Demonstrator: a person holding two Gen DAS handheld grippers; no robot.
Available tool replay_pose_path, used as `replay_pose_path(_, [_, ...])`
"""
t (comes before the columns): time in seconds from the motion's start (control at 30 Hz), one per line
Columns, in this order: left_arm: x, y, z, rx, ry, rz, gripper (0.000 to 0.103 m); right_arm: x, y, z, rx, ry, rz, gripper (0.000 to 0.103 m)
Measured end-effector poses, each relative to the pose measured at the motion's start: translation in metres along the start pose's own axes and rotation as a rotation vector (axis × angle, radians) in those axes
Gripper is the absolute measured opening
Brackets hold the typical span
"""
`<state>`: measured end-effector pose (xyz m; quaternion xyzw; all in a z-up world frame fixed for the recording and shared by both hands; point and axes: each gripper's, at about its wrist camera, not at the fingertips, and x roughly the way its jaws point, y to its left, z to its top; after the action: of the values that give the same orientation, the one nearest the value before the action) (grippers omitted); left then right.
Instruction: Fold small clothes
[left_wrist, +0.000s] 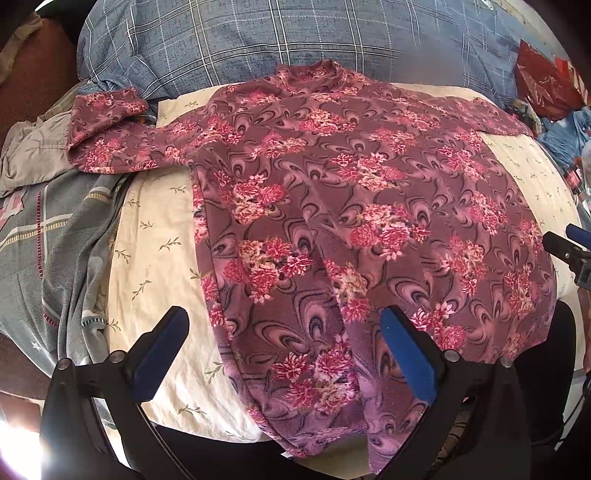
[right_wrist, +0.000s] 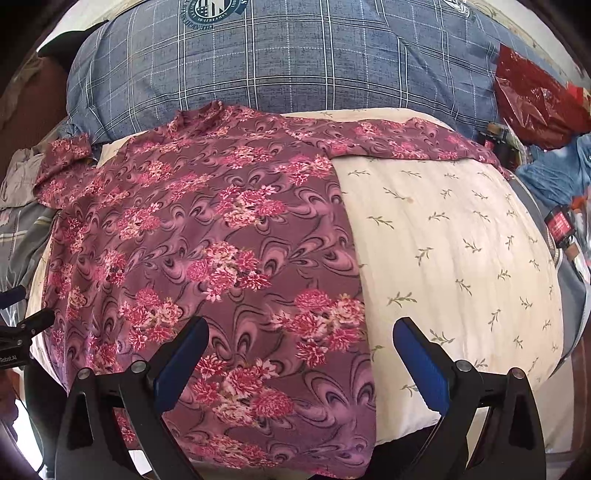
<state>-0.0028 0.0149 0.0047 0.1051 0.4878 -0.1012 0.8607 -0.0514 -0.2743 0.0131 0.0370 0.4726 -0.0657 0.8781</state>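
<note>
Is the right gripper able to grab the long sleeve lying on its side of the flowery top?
Probably yes. The right gripper is open and empty, and that sleeve lies flat on the cream pillow with nothing on it. It is at the far edge, so it needs a forward reach.

- Floral top (left_wrist: 332, 221): hem ran past bottom edge in left wrist view; its right sleeve end dropped out of sight behind cream cushion (right_wrist: 461, 240).
- Round logo on plaid pillow (right_wrist: 212, 11) cut by top edge, txt too small to read.
- Red bag (right_wrist: 535, 107) & clutter at right: blurred, can't ID.
</note>
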Motion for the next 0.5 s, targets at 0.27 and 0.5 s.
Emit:
replay_pose_path(0.27, [-0.001, -0.006, 0.001, 0.009, 0.001, -0.005, 0.103, -0.003, -0.011, -0.004, 0.017, -0.013, -0.005, 0.1])
replay_pose_path(0.5, [0.002, -0.006, 0.002, -0.002, 0.001, -0.018, 0.103, -0.002, -0.005, -0.001, -0.003, -0.013, -0.015, 0.099])
